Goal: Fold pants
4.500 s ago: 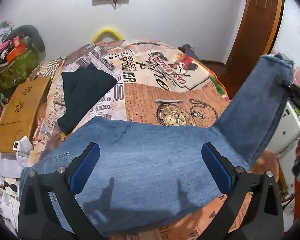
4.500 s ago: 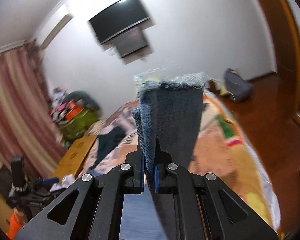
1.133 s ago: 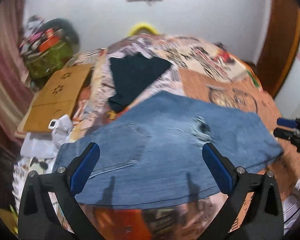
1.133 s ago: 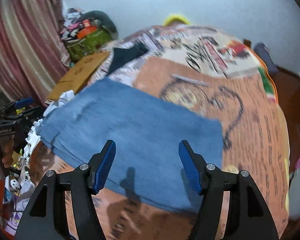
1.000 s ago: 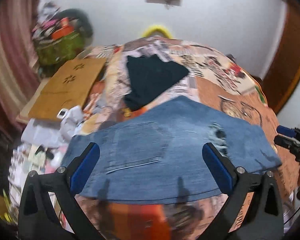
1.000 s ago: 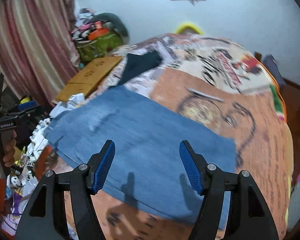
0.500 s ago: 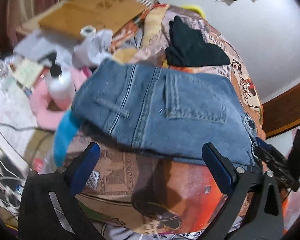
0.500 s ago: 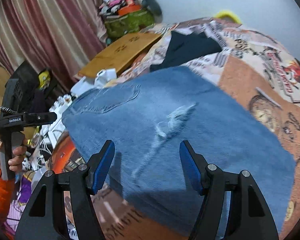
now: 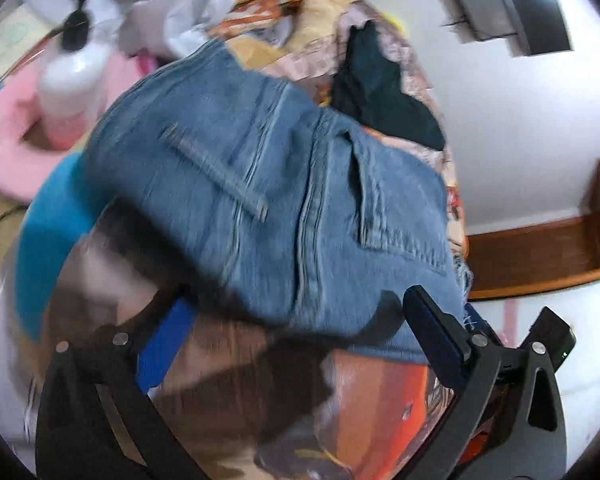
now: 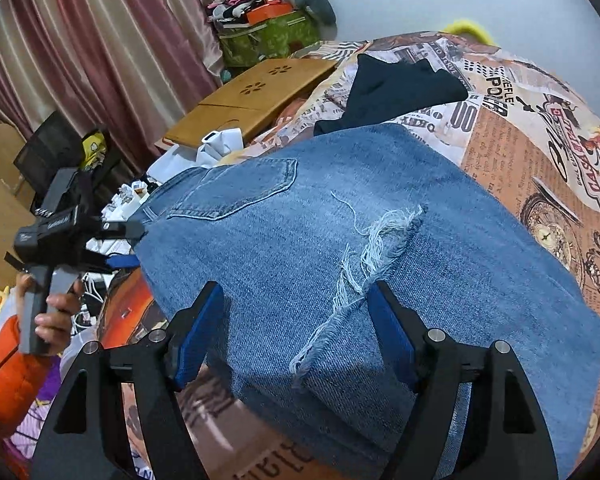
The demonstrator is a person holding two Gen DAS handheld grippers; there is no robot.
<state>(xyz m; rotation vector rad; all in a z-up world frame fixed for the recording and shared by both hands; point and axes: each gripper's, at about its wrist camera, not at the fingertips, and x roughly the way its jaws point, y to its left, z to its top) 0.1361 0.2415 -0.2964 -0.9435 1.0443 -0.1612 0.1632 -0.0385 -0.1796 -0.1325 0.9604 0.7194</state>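
Observation:
Blue jeans [image 10: 340, 240] lie folded over on the patterned bedspread [image 10: 540, 140], back pocket and a frayed hem on top. They also show in the left wrist view [image 9: 280, 200], which is blurred. My left gripper [image 9: 296, 340] is open, its fingers straddling the near waistband edge of the jeans. It also shows in the right wrist view [image 10: 124, 244], hand-held at the jeans' left edge. My right gripper [image 10: 296, 328] is open over the near edge of the jeans, beside the frayed hem [image 10: 364, 264].
A dark folded garment [image 10: 400, 88] lies on the bed behind the jeans. A wooden lap table [image 10: 252, 96], a white pump bottle [image 9: 68, 80], pink and blue items and loose clutter sit off the bed's left side. Curtains [image 10: 80, 40] hang at left.
The right gripper let go of the raised pant leg, which now lies folded over the jeans. Both grippers have moved in low toward the jeans' edges, the left swinging to the waistband end.

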